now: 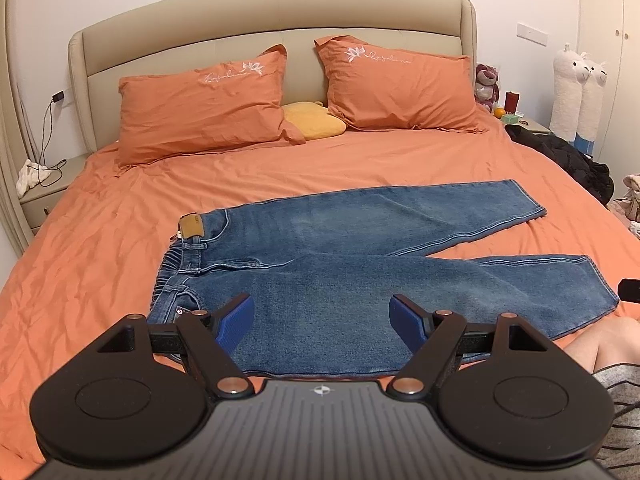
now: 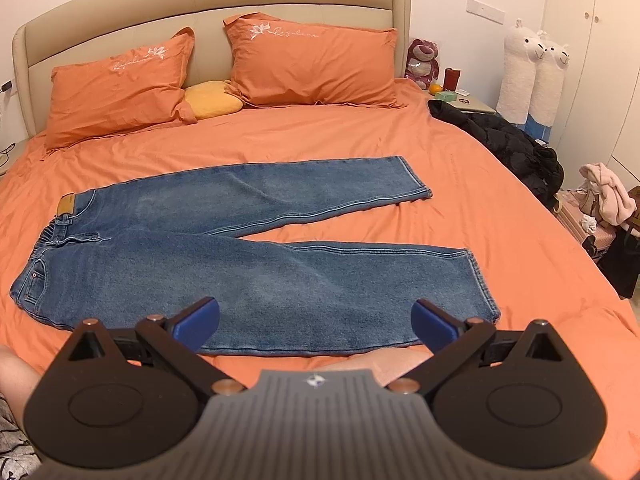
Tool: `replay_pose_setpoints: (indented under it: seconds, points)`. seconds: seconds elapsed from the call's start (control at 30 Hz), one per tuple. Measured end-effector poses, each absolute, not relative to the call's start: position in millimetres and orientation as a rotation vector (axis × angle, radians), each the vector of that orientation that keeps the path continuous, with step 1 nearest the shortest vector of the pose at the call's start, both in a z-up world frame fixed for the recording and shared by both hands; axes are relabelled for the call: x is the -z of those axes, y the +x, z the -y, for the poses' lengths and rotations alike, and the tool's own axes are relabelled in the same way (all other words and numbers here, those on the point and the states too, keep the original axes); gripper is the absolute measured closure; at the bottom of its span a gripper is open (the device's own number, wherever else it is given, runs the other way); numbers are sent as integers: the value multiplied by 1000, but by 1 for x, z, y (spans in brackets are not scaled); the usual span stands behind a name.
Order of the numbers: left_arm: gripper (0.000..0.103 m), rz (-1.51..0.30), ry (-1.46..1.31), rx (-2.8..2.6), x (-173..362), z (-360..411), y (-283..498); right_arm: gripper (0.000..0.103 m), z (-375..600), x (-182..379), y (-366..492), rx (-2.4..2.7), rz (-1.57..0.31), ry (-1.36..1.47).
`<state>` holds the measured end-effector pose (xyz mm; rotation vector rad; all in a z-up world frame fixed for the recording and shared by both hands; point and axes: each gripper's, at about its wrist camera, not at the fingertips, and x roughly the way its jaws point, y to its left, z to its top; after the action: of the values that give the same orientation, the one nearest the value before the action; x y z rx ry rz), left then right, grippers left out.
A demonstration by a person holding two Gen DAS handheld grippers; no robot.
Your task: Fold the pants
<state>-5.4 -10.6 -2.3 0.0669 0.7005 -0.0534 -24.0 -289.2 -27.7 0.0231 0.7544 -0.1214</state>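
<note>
Jeans (image 1: 340,272) lie flat on the bed (image 1: 100,240) with legs splayed, and in your left view the left gripper (image 1: 322,312) hovers open above the near hip; grabbing one layer there would drag the waistband crooked. In your right view the right gripper (image 2: 316,320), fingers spread and empty, hangs over the near leg, so a pinch far from the hem could leave it sagging and skew the fold.

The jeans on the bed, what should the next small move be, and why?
Probably lower the left gripper onto the near waistband corner and the right gripper onto the near leg's hem. The jeans lie flat on the orange bed sheet with legs splayed in a V, both grippers are open and hold nothing, so the near leg likely gets folded over the far one first.
</note>
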Motion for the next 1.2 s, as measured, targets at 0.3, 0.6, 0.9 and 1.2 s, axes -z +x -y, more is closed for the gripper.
replay_pose_setpoints:
  seconds: [0.3, 0.6, 0.9, 1.2]
  points:
    - [13, -704, 63, 59, 2, 9, -4, 5, 290, 25, -25, 129, -753, 25]
    - [13, -703, 64, 59, 2, 10, -4, 5, 291, 25, -26, 126, -751, 24]
    - [13, -697, 72, 54, 3, 12, -5, 5, 290, 24, -28, 123, -750, 25]
    - [13, -698, 69, 56, 2, 11, -6, 5, 289, 22, -28, 123, -747, 21]
